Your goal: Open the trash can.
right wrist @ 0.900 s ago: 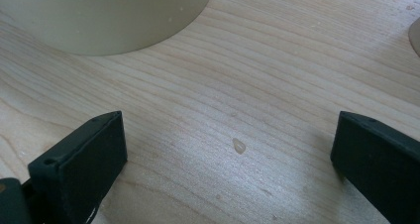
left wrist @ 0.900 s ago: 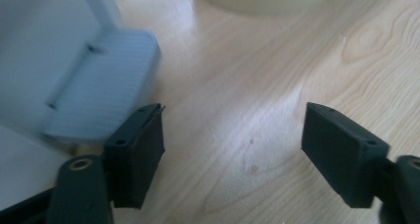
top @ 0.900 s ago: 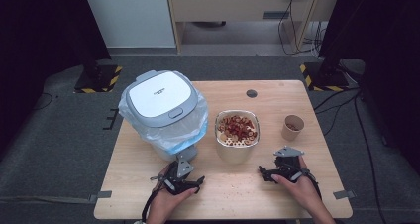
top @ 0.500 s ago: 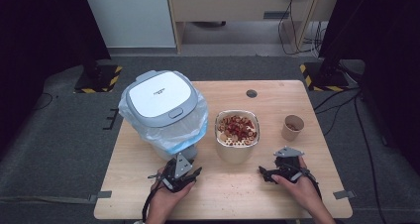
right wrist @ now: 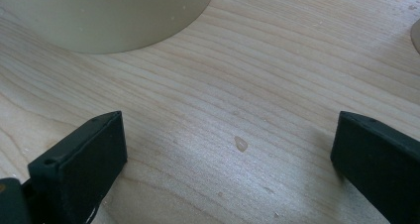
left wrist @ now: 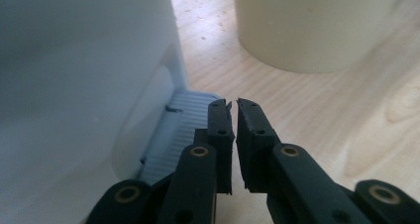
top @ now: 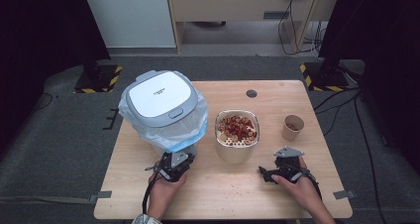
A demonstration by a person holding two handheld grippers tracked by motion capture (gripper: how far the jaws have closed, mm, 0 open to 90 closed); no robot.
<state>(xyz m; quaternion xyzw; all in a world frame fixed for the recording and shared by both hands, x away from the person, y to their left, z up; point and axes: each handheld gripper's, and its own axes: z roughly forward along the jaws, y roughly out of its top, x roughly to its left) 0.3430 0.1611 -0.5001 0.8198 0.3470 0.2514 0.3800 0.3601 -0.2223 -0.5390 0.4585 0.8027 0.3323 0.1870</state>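
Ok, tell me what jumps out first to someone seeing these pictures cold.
The white lidded bin, lined with a pale blue plastic bag, dominates the table's left half. Right of it stands a cream bowl full of reddish and pale food scraps, with a small brown paper cup farther right. Near the front edge, the left gripper sits shut by the bin's foot, and the right gripper rests with jaws wide open.

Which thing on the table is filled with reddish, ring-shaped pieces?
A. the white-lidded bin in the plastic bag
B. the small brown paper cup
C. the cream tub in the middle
C: in the high view the cream tub at mid-table holds a heap of reddish rings up to its rim.
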